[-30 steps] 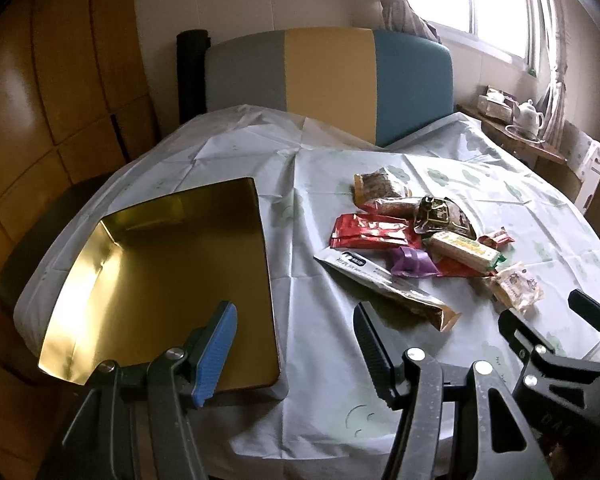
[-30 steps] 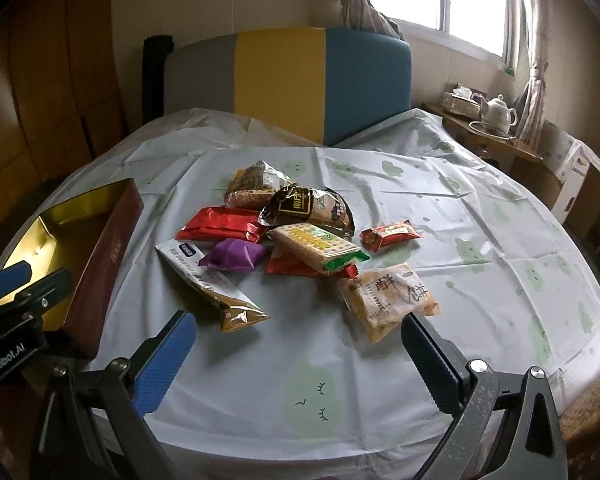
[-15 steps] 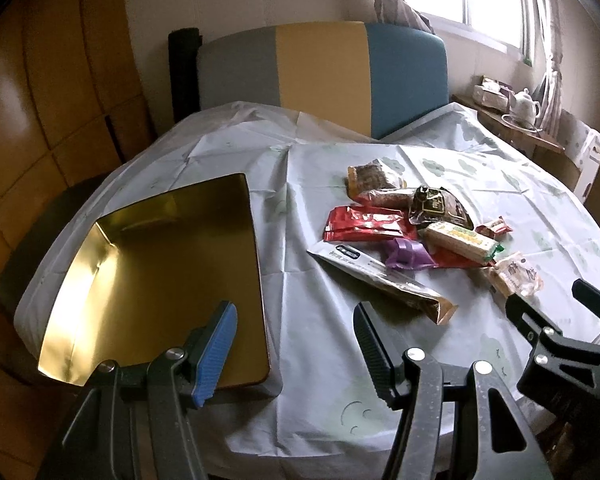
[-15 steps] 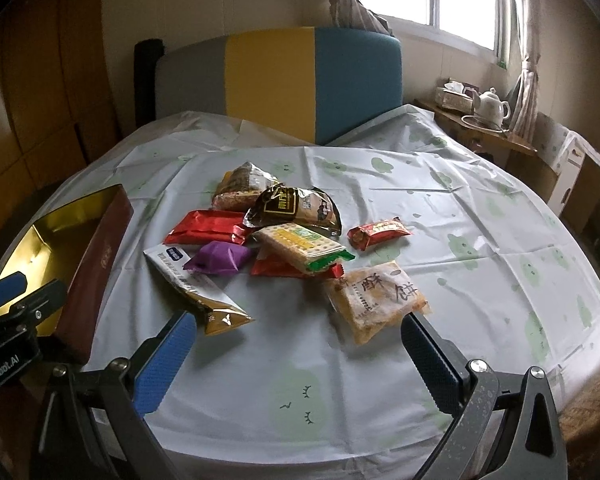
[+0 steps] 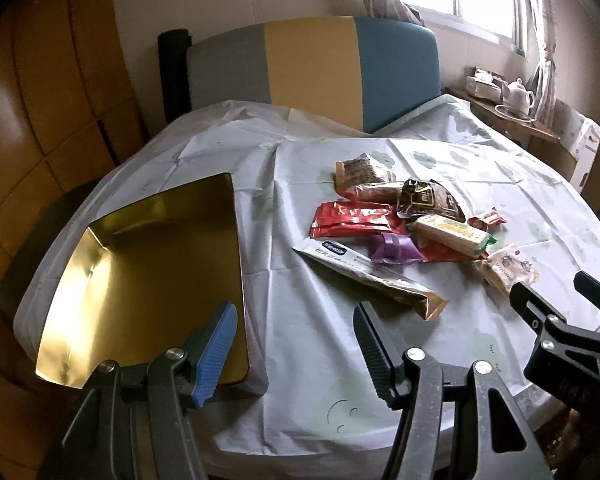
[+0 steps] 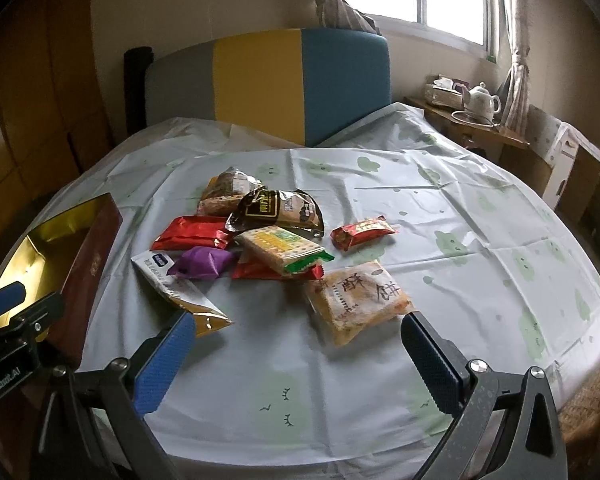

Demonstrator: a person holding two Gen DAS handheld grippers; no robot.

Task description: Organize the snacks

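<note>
A: What's on the left?
B: A gold box (image 5: 148,280), on the table (image 6: 480,240), by the left gripper (image 5: 296,344), spread wide, empty.
A: And rightward?
B: The snacks (image 6: 276,240), piled mid-table; the right gripper (image 6: 296,356) gapes wide, holding nothing.

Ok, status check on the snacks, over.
Left tongs open, empty, by the gold box. Right tongs open, near the pastry pack. Snack pile untouched. Nothing blocking.

The left gripper (image 5: 294,346) has black metal arms with shiny round screws. One finger pad is blue and bumpy, one black. The right gripper (image 6: 296,350) looks the same.
</note>
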